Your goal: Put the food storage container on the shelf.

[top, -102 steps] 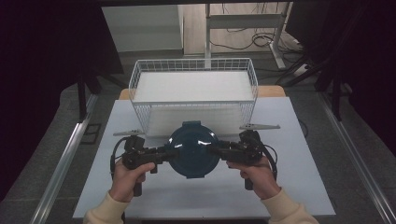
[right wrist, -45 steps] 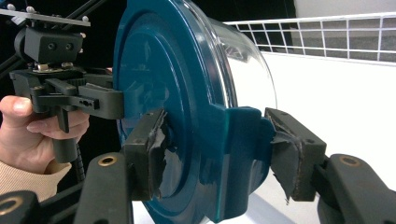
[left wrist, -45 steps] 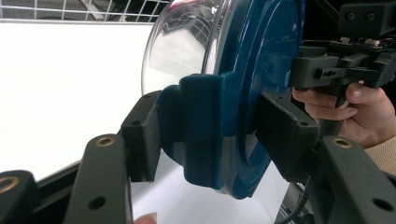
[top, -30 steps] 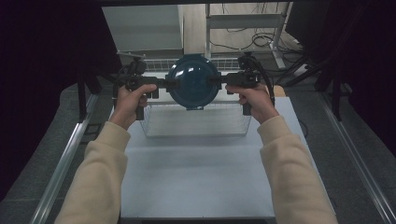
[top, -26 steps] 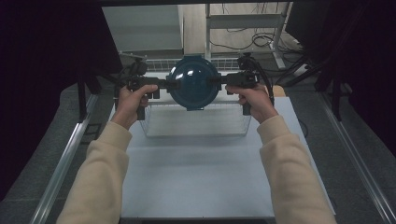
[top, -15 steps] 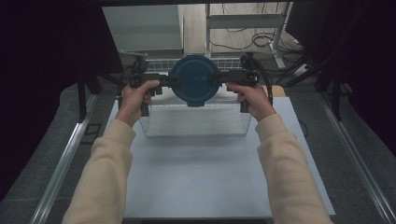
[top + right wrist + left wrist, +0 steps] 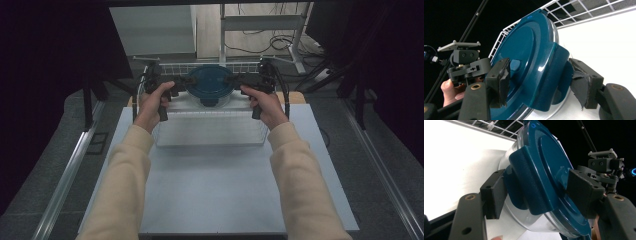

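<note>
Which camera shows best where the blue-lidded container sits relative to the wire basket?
The high view: the container sits inside the wire basket, at its far end, between both grippers. The two gripper views show its blue lid and side clips up close, with a little basket wire behind.

Both forearms reach straight out from the near edge of the tabletop toward its far edge, sleeves cream-coloured, elbows nearly extended. The left hand (image 7: 152, 102) wraps the handle of the left tool (image 7: 184, 84); the right hand (image 7: 265, 102) wraps the handle of the right tool (image 7: 234, 81). The two tools point inward at each other. Each tool's jaws have just been opening and stand a little apart, pads barely clear of what lies between them.
</note>
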`<state>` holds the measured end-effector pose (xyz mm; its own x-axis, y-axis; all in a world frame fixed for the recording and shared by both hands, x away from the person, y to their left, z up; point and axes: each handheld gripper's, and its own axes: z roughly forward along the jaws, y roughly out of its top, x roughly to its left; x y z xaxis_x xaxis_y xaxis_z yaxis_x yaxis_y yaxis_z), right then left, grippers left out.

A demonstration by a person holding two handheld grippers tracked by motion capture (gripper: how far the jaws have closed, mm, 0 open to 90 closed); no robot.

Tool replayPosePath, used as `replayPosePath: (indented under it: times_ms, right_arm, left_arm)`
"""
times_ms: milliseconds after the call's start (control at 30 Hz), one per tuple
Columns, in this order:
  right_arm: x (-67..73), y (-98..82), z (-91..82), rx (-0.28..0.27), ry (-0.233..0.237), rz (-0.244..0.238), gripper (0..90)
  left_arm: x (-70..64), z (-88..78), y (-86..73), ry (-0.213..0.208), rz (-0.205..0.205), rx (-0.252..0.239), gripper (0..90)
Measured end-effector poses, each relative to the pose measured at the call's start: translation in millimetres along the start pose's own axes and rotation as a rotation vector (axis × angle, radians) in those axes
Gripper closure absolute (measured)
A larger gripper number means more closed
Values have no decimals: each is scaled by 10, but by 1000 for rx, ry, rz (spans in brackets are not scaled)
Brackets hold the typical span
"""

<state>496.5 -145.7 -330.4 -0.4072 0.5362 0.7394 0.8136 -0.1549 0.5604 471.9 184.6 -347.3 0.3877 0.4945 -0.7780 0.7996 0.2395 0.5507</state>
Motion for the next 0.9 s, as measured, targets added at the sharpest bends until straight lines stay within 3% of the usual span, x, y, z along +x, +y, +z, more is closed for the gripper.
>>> replayPosePath:
  times_ms: [100,167,267,367,433,467,500,533,633,667,700,733,767,800,833,867,900]
  right_arm:
    - [3,-13,-4,-9,-5,-4,353]
    - [32,-36,2,-13,-19,-26,315]
    - [185,-101,-16,-56,-97,-107,164]
    - [276,-123,-77,-84,-121,-151,127]
    - [339,-137,-155,-99,-140,-192,117]
    - [359,-149,-251,-97,-146,-227,117]
    - [359,-149,-251,-97,-146,-227,117]
    - [344,-178,-352,-104,-155,-269,122]
    - [312,-229,-446,-96,-143,-299,131]
    - [292,-302,-543,-85,-142,-336,142]
    - [290,-344,-592,-81,-146,-357,147]
    - [292,-393,-644,-78,-145,-378,151]
    - [292,-393,-644,-78,-145,-378,151]
    - [302,-499,-743,-75,-151,-419,158]
    - [302,-499,-743,-75,-151,-419,158]
    - [308,-623,-832,-67,-151,-457,168]
    - [307,-690,-871,-63,-144,-473,175]
  left_arm:
    - [-8,9,-8,4,5,-7,324]
    - [-38,13,-16,33,27,-20,305]
    - [-104,-38,-33,67,55,-48,197]
    - [-150,-99,-51,82,80,-56,175]
    - [-200,-176,-76,114,117,-60,166]
    - [-251,-261,-121,129,154,-67,165]
    - [-251,-261,-121,129,154,-67,166]
    - [-289,-346,-184,128,181,-65,167]
    - [-322,-428,-267,143,211,-59,168]
    - [-350,-493,-346,156,237,-66,171]
    - [-350,-493,-346,156,237,-66,172]
    - [-384,-561,-449,171,275,-55,172]
    - [-384,-561,-449,171,275,-55,172]
    - [-428,-621,-582,184,333,-50,172]
    - [-428,-621,-582,184,333,-50,174]
    - [-460,-666,-730,188,368,-41,174]
    - [-472,-686,-812,184,377,-39,174]
